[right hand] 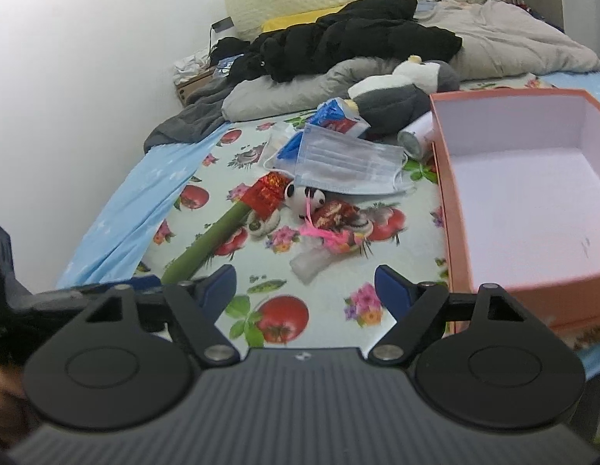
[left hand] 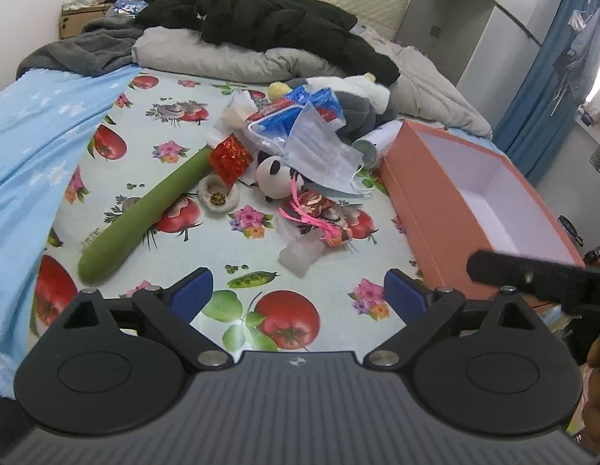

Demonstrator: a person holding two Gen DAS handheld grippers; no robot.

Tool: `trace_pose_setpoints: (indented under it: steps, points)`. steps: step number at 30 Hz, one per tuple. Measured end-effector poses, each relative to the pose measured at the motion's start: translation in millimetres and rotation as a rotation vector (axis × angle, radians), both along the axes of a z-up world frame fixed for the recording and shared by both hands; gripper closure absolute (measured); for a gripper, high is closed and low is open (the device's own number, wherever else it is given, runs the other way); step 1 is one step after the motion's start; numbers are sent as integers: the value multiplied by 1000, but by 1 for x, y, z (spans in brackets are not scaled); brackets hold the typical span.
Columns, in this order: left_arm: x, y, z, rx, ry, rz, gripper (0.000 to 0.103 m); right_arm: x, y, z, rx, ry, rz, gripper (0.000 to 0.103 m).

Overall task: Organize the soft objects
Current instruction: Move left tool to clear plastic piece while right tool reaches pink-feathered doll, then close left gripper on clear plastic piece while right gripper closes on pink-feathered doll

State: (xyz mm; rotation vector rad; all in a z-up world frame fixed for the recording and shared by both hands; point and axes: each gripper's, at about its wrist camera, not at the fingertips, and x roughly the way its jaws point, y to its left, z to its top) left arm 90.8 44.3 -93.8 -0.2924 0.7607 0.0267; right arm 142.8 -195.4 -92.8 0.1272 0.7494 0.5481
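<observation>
The left tool [left hand: 298,296] is wide open and holds nothing. It hangs over the bed [left hand: 230,232], near the front edge. The long green plush stick [left hand: 145,209] lies just ahead of it and to the left of the panda toy [left hand: 275,178]. Its fat end points back toward the left tool, and its thin end runs away toward the shiny red packet [left hand: 230,159]. So the left tool is the nearer one for the stick, and it may need to turn to close across the stick, not along it. Right of the panda toy sits the pink and red pouch [left hand: 319,209], with a face mask [left hand: 323,147] behind it. The orange box [right hand: 525,201] is farther right and has nothing in it. The right tool [right hand: 306,288] is open too, with nothing in it. It is right next to the box, so it looks nearer to the pouch.
</observation>
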Motion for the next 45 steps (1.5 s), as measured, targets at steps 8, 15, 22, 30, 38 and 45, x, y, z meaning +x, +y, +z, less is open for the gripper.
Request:
trace_pose_setpoints:
  steps: [8,15,22,30,38,45]
  points:
    - [38,4,-33,1,38,-68,13,46,27,-14,10,1,16,22]
    - [89,7,-67,-4,68,-146,20,94,50,-43,-36,68,20,22]
    - [143,11,-105,-36,148,-215,32,158,64,-93,-114,240,-32,31]
    - [171,13,-116,-62,177,-257,54,190,79,-123,-169,398,-36,42]
    - [173,24,-116,-153,231,-253,67,205,82,-122,-162,468,-34,53]
    - [160,26,-116,-152,160,-234,73,200,83,-121,-172,395,6,59]
